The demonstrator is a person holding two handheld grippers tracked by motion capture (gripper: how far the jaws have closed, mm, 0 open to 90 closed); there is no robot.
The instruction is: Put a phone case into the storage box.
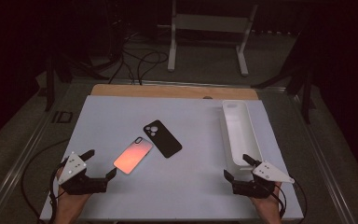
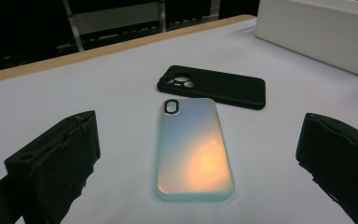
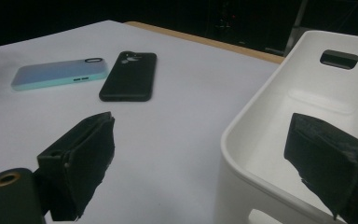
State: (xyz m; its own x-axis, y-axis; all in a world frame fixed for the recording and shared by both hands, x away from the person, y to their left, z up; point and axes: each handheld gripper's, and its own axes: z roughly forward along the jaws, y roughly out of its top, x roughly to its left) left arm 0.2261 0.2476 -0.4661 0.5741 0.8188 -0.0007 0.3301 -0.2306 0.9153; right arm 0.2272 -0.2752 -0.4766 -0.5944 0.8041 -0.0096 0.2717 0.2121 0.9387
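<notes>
Two phone cases lie side by side mid-table: an iridescent pale one [image 1: 133,155] [image 2: 194,148] [image 3: 59,73] and a black one [image 1: 162,138] [image 2: 213,86] [image 3: 129,75], both with the camera cutout at the far end. My left gripper [image 1: 100,164] [image 2: 198,165] rests at the near left, open, its jaws pointing at the pale case's near end with a gap between. At the near right my right gripper [image 1: 238,168] [image 3: 205,158] is open too, one jaw over the near end of the white bin [image 1: 240,133] [image 3: 279,140].
The long white bin stands along the table's right side, and nothing shows inside it. A wooden strip [image 1: 172,91] runs along the far edge. Beyond it, cables [image 1: 140,60] and a white stand [image 1: 209,28] sit on the floor.
</notes>
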